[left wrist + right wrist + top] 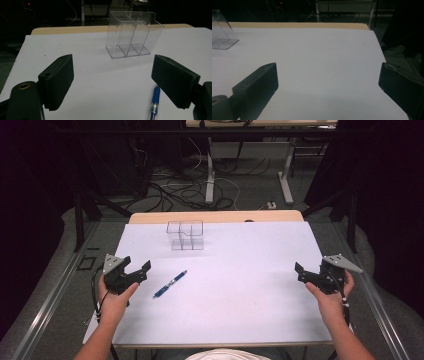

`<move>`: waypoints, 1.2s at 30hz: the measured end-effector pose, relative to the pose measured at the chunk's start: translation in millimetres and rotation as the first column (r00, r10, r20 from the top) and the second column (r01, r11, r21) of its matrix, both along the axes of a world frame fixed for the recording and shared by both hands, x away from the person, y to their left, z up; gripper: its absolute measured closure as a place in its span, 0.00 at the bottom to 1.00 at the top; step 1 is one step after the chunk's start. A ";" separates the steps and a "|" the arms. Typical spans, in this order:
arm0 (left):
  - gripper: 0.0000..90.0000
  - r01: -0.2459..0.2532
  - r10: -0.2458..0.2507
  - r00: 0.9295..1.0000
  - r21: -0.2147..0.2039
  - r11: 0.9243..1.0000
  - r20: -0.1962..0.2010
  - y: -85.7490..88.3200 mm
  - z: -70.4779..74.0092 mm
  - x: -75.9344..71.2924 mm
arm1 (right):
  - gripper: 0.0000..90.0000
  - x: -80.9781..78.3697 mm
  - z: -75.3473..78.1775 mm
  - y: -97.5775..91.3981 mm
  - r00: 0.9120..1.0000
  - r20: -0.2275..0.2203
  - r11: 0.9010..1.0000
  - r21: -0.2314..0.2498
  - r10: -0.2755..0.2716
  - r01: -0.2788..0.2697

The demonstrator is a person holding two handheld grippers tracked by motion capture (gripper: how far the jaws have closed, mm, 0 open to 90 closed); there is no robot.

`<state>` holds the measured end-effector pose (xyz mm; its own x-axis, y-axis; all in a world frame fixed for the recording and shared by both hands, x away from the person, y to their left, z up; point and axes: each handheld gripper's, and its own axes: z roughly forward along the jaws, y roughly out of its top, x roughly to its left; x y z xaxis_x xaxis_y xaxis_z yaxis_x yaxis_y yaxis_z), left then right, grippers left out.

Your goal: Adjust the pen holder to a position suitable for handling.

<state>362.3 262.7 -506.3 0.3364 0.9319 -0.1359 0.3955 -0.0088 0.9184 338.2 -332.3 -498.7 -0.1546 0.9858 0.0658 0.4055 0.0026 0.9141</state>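
While both grippers wait at the sides of the white table (240,310), nothing is held yet. The left gripper (134,270) has its jaws spread wide with nothing between them. The right gripper (309,274) is also spread apart and holds nothing, well away at the other edge.

A blue pen (170,284) lies flat on the table, just beside the left gripper and a little toward the middle. In the left gripper view the pen (155,102) pokes out near the jaw on that picture's right side. A clear plastic holder (185,235) with small slots stands upright farther back, well apart from the pen.

The job looks like picking up the pen, maybe to put it in the holder. To do it well, the left gripper should move sideways until the pen sits in the middle between the jaws, turn to cross the pen, come down low, then squeeze gently on its middle so it does not roll or tip.
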 end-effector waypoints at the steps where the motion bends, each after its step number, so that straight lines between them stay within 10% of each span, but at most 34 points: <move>1: 0.25 0.000 0.000 1.000 0.003 1.000 -0.006 -0.5 1.8 2.3 | 0.06 -0.9 -0.8 0.9 1.000 -0.008 1.000 0.025 -0.001 0.001; 28: 0.54 0.008 -0.003 0.997 0.068 0.998 -0.079 -32.6 71.0 74.1 | 0.15 -0.8 -2.3 4.3 1.000 -0.008 1.000 0.020 0.005 -0.005; 31: 0.58 0.013 -0.007 0.996 0.067 0.998 -0.087 -36.3 77.1 82.9 | 0.16 2.8 -5.6 7.1 0.999 0.050 0.999 0.034 -0.010 0.008; 36: 0.65 0.009 -0.001 0.994 0.067 0.998 -0.107 -42.8 83.3 95.9 | 0.16 -0.2 -3.3 6.2 1.000 -0.008 1.000 0.024 0.008 -0.008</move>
<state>458.3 219.9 -423.0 0.3280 0.9385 -0.1083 0.4908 -0.0713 0.8683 338.0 -326.1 -502.0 -0.1619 0.9826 0.0907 0.4129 -0.0160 0.9106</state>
